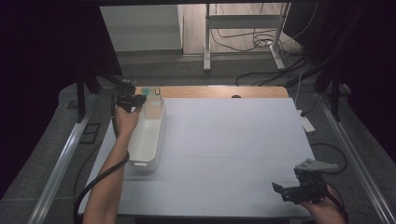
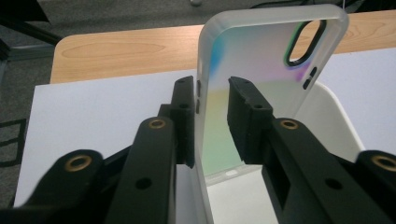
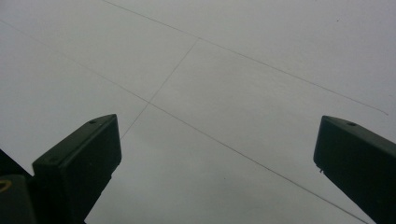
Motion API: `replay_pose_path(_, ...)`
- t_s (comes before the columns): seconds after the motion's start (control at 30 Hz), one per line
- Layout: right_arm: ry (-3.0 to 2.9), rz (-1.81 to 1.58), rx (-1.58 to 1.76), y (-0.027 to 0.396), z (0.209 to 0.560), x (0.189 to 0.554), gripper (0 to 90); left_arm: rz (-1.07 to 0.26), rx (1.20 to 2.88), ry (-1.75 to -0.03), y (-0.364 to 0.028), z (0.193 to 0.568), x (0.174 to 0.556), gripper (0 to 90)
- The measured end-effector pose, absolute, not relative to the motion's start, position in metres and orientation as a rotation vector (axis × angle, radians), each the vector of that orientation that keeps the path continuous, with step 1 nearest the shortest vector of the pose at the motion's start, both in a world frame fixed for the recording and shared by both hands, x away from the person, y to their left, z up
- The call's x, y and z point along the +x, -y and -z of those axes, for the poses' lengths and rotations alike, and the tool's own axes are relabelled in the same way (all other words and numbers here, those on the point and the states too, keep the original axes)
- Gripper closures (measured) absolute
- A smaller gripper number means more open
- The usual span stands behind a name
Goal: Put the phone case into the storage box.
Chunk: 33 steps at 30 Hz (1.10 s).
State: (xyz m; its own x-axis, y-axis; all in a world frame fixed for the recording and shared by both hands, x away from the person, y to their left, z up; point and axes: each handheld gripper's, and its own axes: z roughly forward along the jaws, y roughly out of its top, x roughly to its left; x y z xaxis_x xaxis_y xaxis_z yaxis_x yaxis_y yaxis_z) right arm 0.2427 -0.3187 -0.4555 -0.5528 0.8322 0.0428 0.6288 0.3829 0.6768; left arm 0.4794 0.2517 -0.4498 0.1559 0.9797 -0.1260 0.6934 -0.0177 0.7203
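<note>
My left tongs [image 2: 211,93] sit at the far left of the worktop [image 1: 233,140], over the far end of the white bin [image 1: 147,140]. The long edge of the phone case [image 2: 261,60] is between them. The jaws are narrow but slack: one pad lies right against the edge, while the other stands a little off the face, so I read this as a loosened grip rather than a clamp. The case is upright, its lower end down inside the bin and its camera cut-out at the top.

My right tongs [image 1: 280,192] hang at the near right corner, jaws wide with nothing in them, above bare sheet.

I judge the step in hand to be the release of the case into the bin. The next move calls for spreading the left jaws further and lifting straight clear, so neither pad drags the case over.

Count: one phone case, one bin, two tongs.
</note>
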Motion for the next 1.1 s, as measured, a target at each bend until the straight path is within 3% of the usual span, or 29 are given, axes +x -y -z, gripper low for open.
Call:
replay_pose_path(0.57,-2.347,-0.938,1.28,0.318,0.456,0.243,0.9,-0.47,1.786,-1.559,-0.253,0.444,0.473,50.9)
replay_pose_path(1.1,-2.348,-0.936,1.279,0.318,0.456,0.243,0.9,-0.408,1.766,-1.503,-0.263,0.439,0.46,38.9)
